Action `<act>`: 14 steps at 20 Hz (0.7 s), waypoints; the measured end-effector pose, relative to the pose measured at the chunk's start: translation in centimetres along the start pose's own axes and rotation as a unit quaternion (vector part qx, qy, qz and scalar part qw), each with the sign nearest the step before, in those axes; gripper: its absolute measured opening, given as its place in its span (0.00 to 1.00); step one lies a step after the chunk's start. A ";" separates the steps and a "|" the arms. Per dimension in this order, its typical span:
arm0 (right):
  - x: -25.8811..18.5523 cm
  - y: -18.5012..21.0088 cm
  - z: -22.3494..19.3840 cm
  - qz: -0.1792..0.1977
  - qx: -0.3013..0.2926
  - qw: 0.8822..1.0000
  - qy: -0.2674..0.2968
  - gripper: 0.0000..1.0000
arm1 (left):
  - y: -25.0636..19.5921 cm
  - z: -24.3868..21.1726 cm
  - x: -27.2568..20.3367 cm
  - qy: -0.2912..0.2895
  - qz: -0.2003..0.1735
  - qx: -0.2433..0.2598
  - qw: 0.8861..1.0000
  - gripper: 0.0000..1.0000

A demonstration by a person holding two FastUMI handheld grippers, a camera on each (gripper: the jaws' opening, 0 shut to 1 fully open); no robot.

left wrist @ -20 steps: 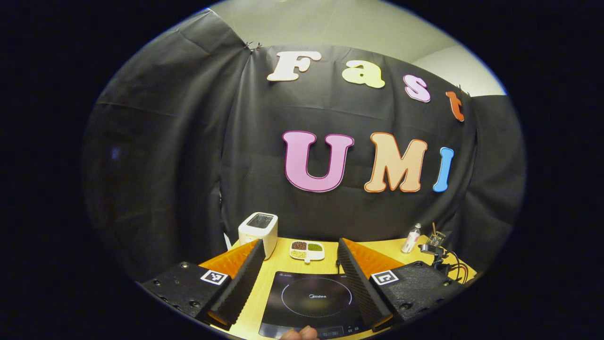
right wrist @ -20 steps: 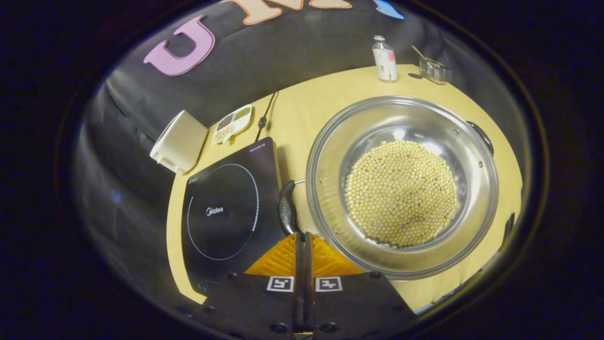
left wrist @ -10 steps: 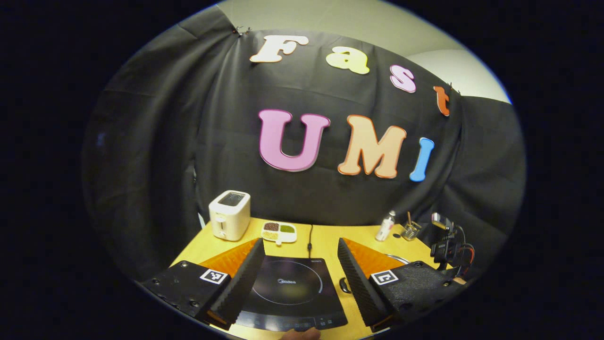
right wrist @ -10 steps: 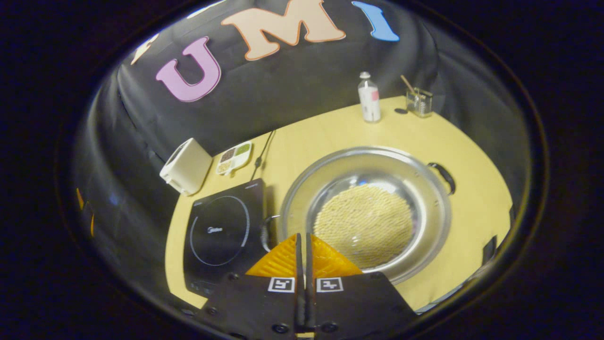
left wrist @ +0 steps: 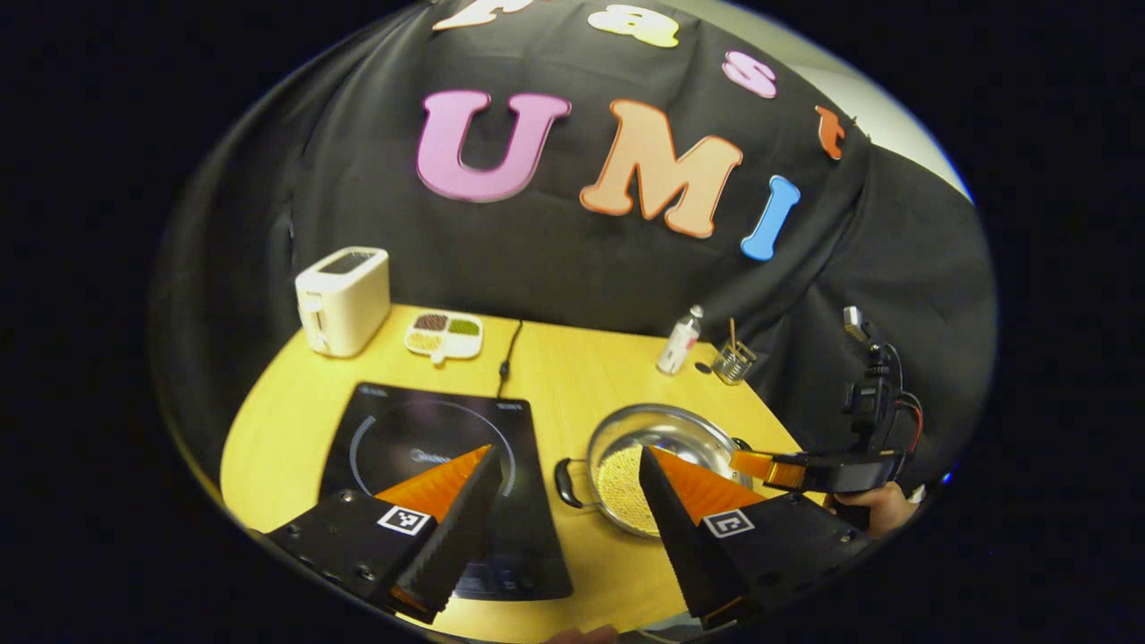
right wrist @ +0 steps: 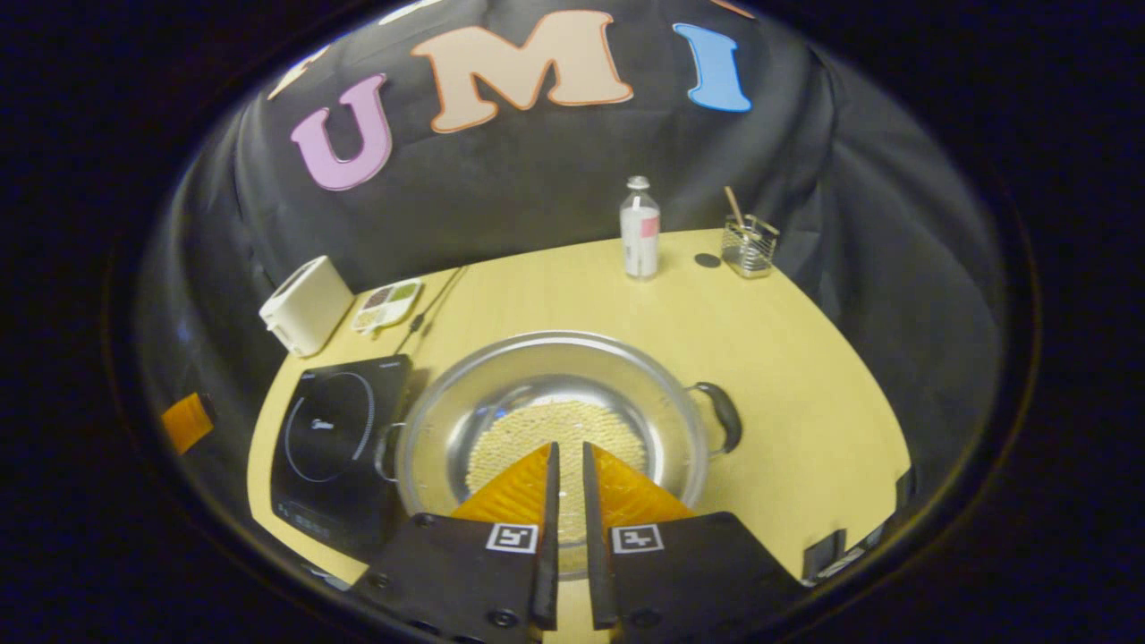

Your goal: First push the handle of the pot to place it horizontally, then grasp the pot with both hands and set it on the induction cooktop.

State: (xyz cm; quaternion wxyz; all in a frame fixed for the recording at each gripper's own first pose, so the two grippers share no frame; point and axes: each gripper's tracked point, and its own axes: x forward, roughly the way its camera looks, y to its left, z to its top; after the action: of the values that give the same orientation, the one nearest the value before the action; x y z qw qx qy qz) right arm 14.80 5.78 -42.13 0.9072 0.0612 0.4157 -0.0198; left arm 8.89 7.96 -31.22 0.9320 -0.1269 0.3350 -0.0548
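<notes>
On the surface (right wrist: 787,358), the induction cooktop (left wrist: 420,447) lies flat, with the pot (right wrist: 555,394) just beside it, to its right, not on it. The pot holds pale beans (right wrist: 537,434). Your left tongs (left wrist: 565,461) are spread wide, above cooktop and pot. Your right tongs (right wrist: 565,452) are nearly pressed together with a narrow gap, holding nothing, above the pot.

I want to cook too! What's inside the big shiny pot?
The pot holds lots of small pale round beans covering its bottom. The right gripper hides the near part, so what lies there can't be seen.
</notes>
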 end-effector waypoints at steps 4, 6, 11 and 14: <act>1.9 -4.3 0.5 0.002 -0.025 1.000 0.006 0.24 | -0.8 -3.4 4.2 0.057 0.030 -0.003 0.998 0.94; 3.2 -5.8 0.7 0.007 -0.036 0.999 0.009 0.33 | -1.7 -4.4 5.5 0.071 0.037 -0.021 0.997 0.93; 4.8 -8.2 0.9 0.014 -0.042 0.999 0.014 0.48 | -1.0 -6.3 8.2 0.102 0.074 0.015 0.992 0.93; 5.9 -8.9 0.2 0.023 -0.041 0.998 0.032 0.55 | -0.1 -7.8 10.4 0.121 0.082 0.026 0.989 0.99</act>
State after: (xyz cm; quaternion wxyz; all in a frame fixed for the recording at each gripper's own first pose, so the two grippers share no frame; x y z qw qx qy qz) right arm 18.04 -3.04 -47.26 0.8956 0.0342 0.4431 0.0196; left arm 11.87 4.41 -43.36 0.8891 -0.0670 0.4527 -0.0017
